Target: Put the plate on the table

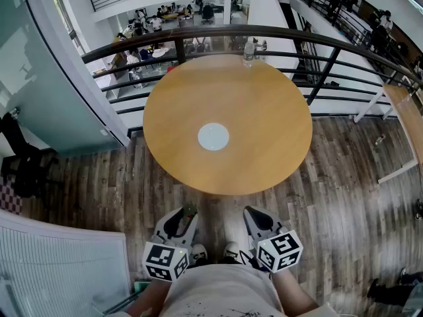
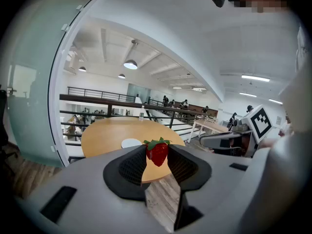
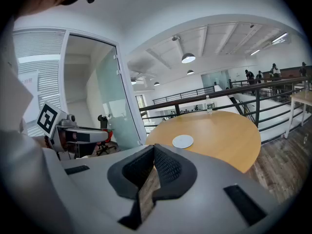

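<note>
A small white plate point(image 1: 213, 137) lies flat near the middle of a round wooden table point(image 1: 271, 104). It also shows as the plate point(image 2: 130, 143) in the left gripper view and the plate point(image 3: 183, 141) in the right gripper view. Both grippers hang close to my body, short of the table's near edge. My left gripper point(image 1: 186, 215) is shut on a red strawberry point(image 2: 159, 153) with a green top, held at the jaw tips. My right gripper point(image 1: 254, 214) is shut, its tips point(image 3: 153, 147) meeting with nothing between them.
A clear water bottle point(image 1: 248, 51) stands at the table's far edge, by a dark metal railing point(image 1: 198, 37). A glass partition point(image 1: 39, 71) rises on the left, and a second table point(image 1: 406, 121) stands at the right. Wood-plank floor point(image 1: 344, 197) surrounds the table.
</note>
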### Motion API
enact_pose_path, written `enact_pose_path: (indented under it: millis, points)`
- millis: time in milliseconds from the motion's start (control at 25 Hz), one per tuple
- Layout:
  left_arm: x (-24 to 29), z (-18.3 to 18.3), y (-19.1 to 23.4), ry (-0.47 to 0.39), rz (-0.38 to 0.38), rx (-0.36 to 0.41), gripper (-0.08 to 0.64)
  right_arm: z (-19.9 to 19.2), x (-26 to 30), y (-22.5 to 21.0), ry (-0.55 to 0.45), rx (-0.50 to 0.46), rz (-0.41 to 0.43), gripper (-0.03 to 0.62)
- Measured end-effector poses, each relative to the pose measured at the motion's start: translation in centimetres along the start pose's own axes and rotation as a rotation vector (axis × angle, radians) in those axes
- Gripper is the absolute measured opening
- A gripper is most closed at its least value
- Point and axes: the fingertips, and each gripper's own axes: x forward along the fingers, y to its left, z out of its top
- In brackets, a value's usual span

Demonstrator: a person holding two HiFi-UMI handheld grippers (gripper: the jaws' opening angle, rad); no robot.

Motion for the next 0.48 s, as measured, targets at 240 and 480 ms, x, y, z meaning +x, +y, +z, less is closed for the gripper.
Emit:
enact_pose_path:
  millis: [240, 480]
  points:
    - [-0.5, 0.0, -0.3, 0.001, -0.002, -0.003, 0.150, -0.1, -0.4, 0.4, 0.013, -0.002, -0.003, 0.026]
    - [-1.1, -0.3, 0.3, 0.004, -0.009, -0.007, 0.150, -0.3, -0.2, 1.0, 0.006, 0.003, -0.020, 0.026]
